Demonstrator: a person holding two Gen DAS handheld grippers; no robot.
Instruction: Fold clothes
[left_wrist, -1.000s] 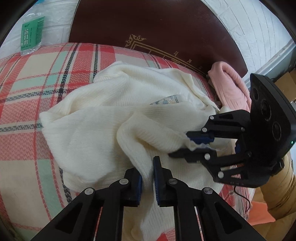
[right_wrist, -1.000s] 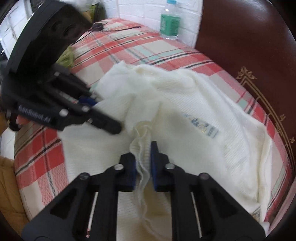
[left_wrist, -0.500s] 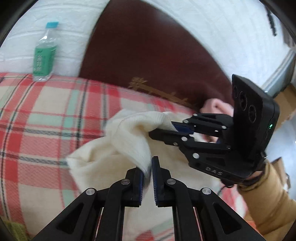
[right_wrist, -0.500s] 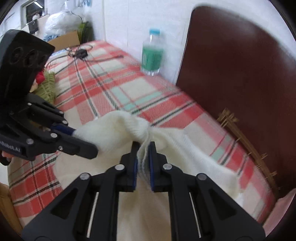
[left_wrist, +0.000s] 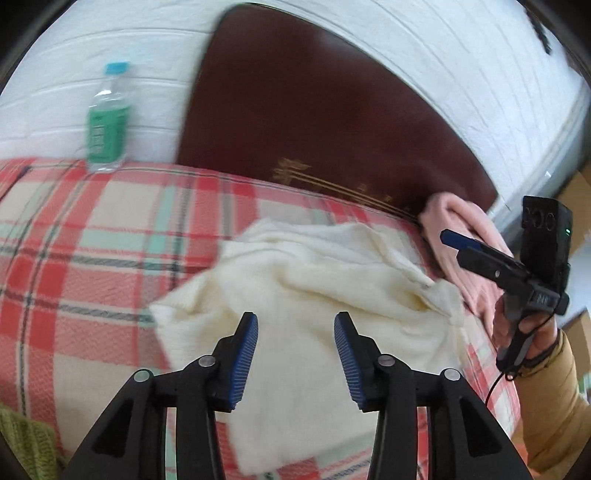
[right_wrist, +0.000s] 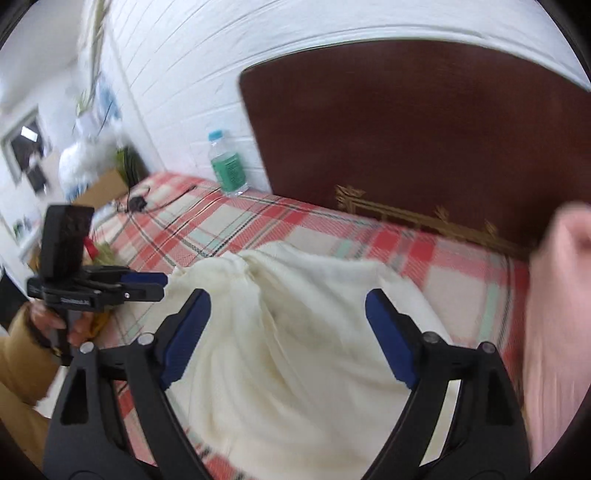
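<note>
A cream knitted garment (left_wrist: 314, 295) lies loosely folded on the red plaid bed cover (left_wrist: 92, 240); the right wrist view shows the same cream garment (right_wrist: 295, 332) spread below my fingers. My left gripper (left_wrist: 295, 321) hovers open above its near edge, holding nothing. My right gripper (right_wrist: 288, 299) is also open and empty over the cloth. Seen from the left wrist, the right gripper (left_wrist: 454, 240) hangs at the far right, held by a hand in a tan sleeve. The left gripper (right_wrist: 159, 282) appears at the left of the right wrist view.
A pink garment (left_wrist: 465, 240) lies by the dark brown headboard (left_wrist: 314, 110). A green-labelled water bottle (left_wrist: 107, 122) stands against the white brick wall. A green knitted item (left_wrist: 22, 443) sits at the near left. A cable (right_wrist: 155, 199) lies on the far cover.
Both grippers have opened and let go of the cream garment, which has dropped onto the bed in a folded heap. The two grippers have moved apart.
</note>
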